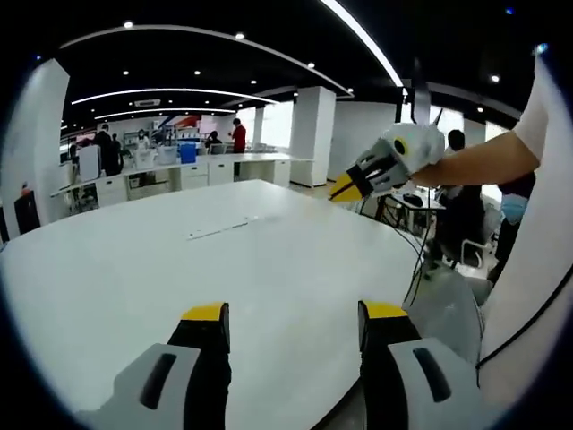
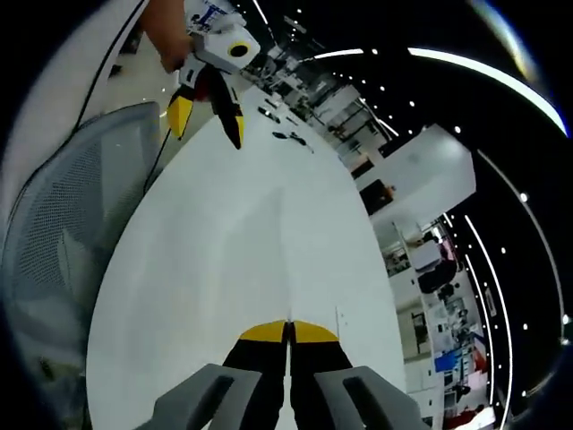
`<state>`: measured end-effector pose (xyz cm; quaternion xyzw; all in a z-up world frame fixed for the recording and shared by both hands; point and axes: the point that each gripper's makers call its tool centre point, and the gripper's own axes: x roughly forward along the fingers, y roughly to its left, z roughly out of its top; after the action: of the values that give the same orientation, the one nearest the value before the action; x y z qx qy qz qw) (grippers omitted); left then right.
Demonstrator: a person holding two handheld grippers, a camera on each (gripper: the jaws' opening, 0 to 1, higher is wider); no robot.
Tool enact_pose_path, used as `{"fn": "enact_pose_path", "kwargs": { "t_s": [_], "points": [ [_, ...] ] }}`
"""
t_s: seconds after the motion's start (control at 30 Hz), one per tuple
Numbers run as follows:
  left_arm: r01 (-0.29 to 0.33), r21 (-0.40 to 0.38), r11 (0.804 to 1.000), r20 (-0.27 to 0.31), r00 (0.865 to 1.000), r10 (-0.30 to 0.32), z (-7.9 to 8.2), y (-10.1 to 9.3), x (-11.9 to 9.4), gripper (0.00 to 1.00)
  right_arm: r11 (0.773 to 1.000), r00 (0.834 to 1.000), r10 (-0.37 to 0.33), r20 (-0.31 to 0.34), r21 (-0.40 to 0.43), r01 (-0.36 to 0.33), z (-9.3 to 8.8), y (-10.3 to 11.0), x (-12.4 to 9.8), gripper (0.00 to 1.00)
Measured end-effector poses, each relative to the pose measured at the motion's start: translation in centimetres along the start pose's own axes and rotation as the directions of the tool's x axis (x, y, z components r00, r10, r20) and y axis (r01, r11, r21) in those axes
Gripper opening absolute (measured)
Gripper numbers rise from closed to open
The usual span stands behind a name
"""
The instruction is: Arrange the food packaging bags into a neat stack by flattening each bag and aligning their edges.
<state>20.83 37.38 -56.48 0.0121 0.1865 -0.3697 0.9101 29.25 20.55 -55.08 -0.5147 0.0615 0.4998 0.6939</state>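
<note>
Where the bags lay could not be told from either view.

In the left gripper view, the left gripper [image 1: 295, 313] rose from the bottom. Its two yellow tips stood wide apart, with nothing between them. Only the tips and a bit of the grey body showed; the rest was cut off at the bottom. Under it lay a big white table [image 1: 161, 269]. A thin pale strip [image 1: 222, 229] lay on the table far off, too small to tell what it was. The right gripper [image 1: 343, 190] came in from the right, up in the air over the far side of the table. A bare arm [image 1: 483, 161] held it. From here its jaws looked pressed together. People [image 1: 237, 136] stood far back by a long counter, small and blurry.

In the right gripper view, the right gripper [image 2: 288, 331] had its yellow tips touching, with only a thin line between them. It held nothing. This view was tilted, so the table [image 2: 251, 233] looked like a tall white shape. The left gripper [image 2: 208, 125] hung over the far end, with its jaws spread and nothing in them. A hand [image 2: 166, 40] held it, partly cut off at the top. A grey mesh chair [image 2: 63, 224] stood beside the table; here its back showed plainly. Some small dark things [image 2: 282, 134] lay on the far end, too tiny to name.
</note>
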Motion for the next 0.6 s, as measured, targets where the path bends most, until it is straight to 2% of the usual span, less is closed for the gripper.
{"fn": "enact_pose_path", "kwargs": {
  "t_s": [0.3, 0.47, 0.6],
  "points": [
    [0.049, 0.065, 0.997, 0.015, 0.999, -0.05, 3.4, 0.0, 0.9, 0.53, 1.0, 0.999, -0.013, 0.044, 0.005, 0.012, 1.9, -0.8, -2.2, 0.0],
    [0.082, 0.106, 0.991, 0.03, 0.996, -0.085, 5.7, 0.1, 1.2, 0.45, 1.0, 0.998, -0.012, 0.056, -0.003, 0.012, 2.7, -1.0, -3.4, 0.0],
    [0.112, 0.142, 0.984, 0.032, 0.993, -0.118, 7.0, -0.6, 1.4, 0.4, 1.0, 0.998, -0.016, 0.064, -0.008, 0.016, 3.2, -1.3, -4.4, 0.0]
  ]
}}
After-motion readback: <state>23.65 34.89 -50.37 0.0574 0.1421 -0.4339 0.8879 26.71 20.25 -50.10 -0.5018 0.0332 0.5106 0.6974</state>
